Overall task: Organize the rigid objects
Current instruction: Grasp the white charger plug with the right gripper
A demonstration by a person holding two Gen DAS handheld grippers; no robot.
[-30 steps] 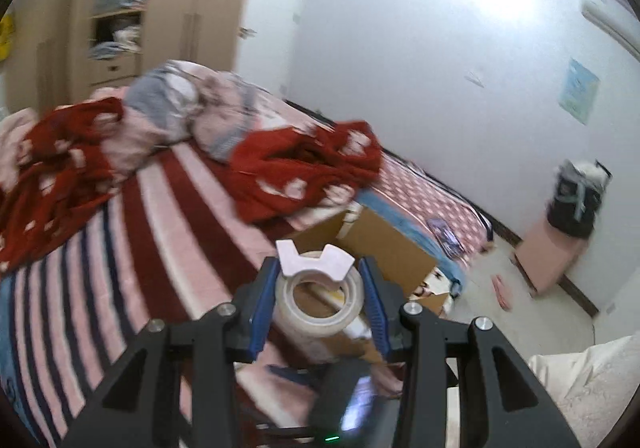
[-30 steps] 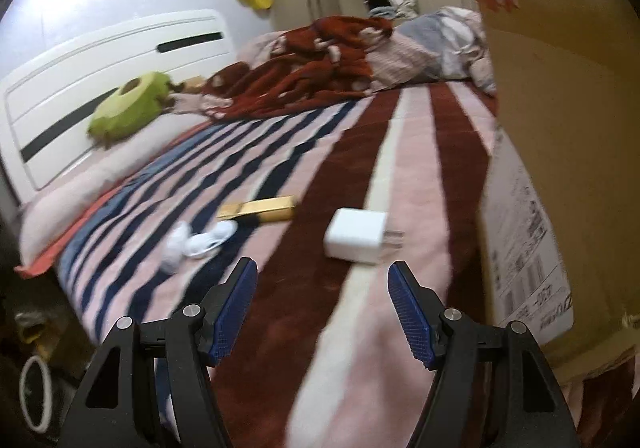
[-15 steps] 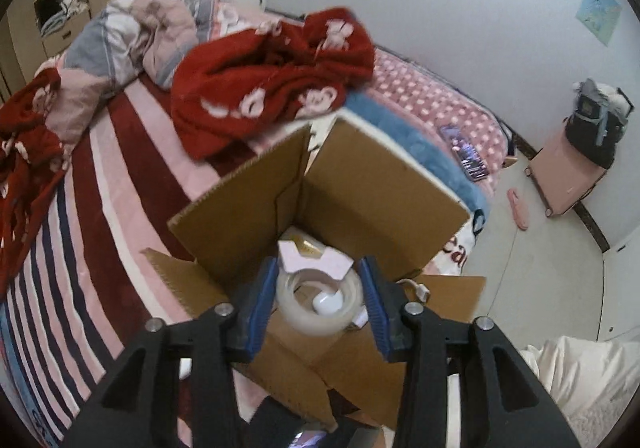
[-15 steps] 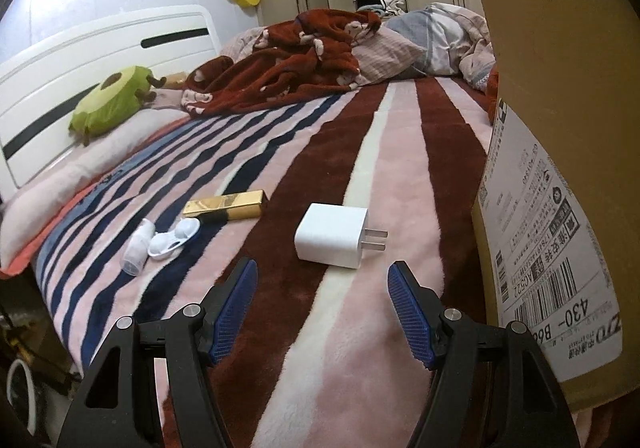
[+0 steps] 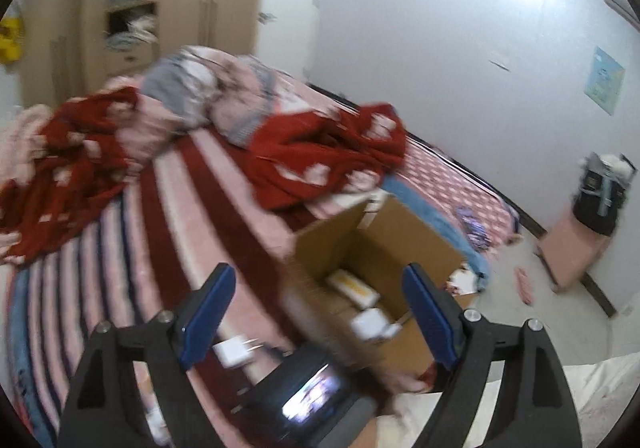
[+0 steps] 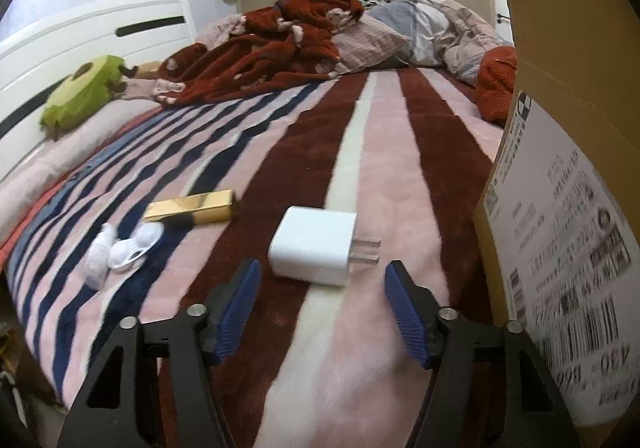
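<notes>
Left view motion-blurred with wall glare; right view sharper, evenly lit; fisheye-bent, dark-cornered edges.

blanket (image 6: 400, 176): plush fleece, matt, striped | cardboard box (image 6: 560, 48): brown card, matt, white paper label | charger (image 6: 312, 246): smooth white plastic, metal prongs | gold bar-shaped box (image 6: 190, 206): glossy foil finish | fingers (image 6: 404, 314): ribbed blue pads, black matt plastic frames
</notes>
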